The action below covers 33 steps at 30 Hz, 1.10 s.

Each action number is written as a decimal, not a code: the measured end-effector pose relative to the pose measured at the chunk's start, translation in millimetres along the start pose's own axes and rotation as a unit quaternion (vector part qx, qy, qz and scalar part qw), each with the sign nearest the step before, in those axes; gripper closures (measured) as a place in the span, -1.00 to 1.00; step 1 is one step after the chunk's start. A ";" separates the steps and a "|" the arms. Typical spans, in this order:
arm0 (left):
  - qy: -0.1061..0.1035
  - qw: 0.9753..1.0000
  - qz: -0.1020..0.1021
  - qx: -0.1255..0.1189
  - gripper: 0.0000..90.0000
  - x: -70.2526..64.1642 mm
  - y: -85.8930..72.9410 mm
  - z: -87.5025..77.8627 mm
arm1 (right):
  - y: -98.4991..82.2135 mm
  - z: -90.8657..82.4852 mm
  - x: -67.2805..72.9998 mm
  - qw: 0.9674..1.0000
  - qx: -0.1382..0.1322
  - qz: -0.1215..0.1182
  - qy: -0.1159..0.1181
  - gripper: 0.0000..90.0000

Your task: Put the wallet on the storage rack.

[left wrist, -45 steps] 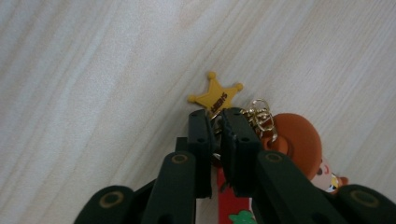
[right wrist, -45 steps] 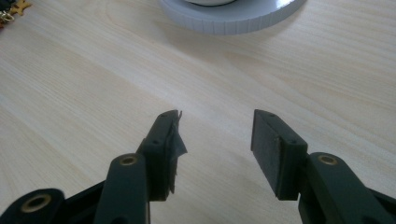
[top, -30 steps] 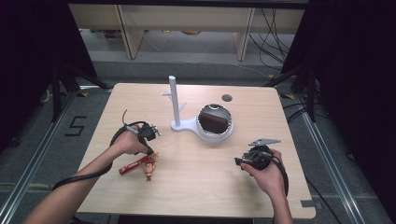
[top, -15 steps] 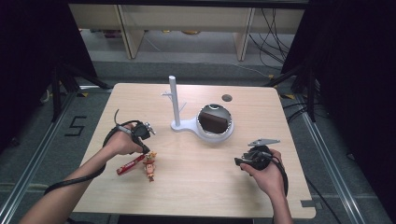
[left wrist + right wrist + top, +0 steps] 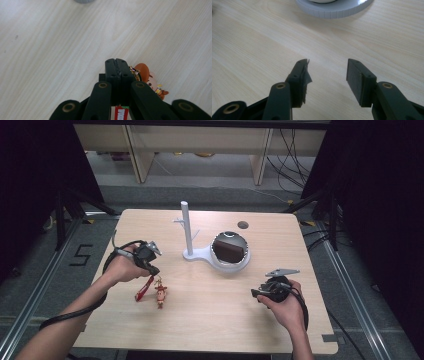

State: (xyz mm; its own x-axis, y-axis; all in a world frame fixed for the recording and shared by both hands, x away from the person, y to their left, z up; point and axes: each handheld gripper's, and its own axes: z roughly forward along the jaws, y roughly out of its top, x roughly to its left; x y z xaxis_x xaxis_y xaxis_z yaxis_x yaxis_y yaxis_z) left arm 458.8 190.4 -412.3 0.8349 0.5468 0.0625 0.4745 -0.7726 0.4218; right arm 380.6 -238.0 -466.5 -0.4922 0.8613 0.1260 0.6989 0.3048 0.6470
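The high view has my left tool [image 5: 150,266] lifted a little above the desk [image 5: 210,320], its jaws pressed together on the red strap [image 5: 144,289] of a keychain, whose small figure charm [image 5: 160,294] hangs at the strap's lower end just below and to the right of the tool, close over the desk top; whether the charm rests on the wood or hangs just clear of it I cannot tell; in the left gripper view that left tool [image 5: 116,65] shows its two black jaws shut tight with no gap between them, a bit of the red-and-white strap [image 5: 121,113] peeping out beneath them and the figure charm [image 5: 150,81], orange-hatted, lying just to the right of the jaw tips; beyond the tool, toward the far side of the desk, stands a white stand [image 5: 189,232] with a tall post and short pegs, and just to its right, on the same white base, a round mirror [image 5: 229,249]; my right tool [image 5: 257,292] is well apart from the keychain, across the desk on my right, held low and gripping nothing; in the right gripper view the right tool [image 5: 327,67] has its jaws standing apart with bare desk [image 5: 257,45] between them, and ahead of the tips the rim of the white base [image 5: 334,10].
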 end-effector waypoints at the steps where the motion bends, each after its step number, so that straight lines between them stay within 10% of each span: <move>1: 0.000 1.000 0.000 0.000 0.98 0.0 0.0 0.0 | -0.1 0.0 0.0 1.000 0.000 0.000 0.000 0.17; 21: 0.043 0.997 0.002 -0.056 1.00 8.7 28.8 -40.3 | -0.2 0.0 -1.9 1.000 0.004 -0.004 0.002 0.17; 33: 0.023 0.998 -0.020 -0.053 1.00 16.4 22.2 -20.3 | -0.1 -0.3 -1.4 1.000 0.007 -0.001 0.000 0.17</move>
State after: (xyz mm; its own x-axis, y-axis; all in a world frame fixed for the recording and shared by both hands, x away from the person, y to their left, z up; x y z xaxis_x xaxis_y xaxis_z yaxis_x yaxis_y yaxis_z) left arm 477.4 188.8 -383.6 0.8013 0.5923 0.0842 0.4727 -0.7132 0.5175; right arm 381.0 -239.4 -466.6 -0.4942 0.8604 0.1246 0.7044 0.3124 0.6374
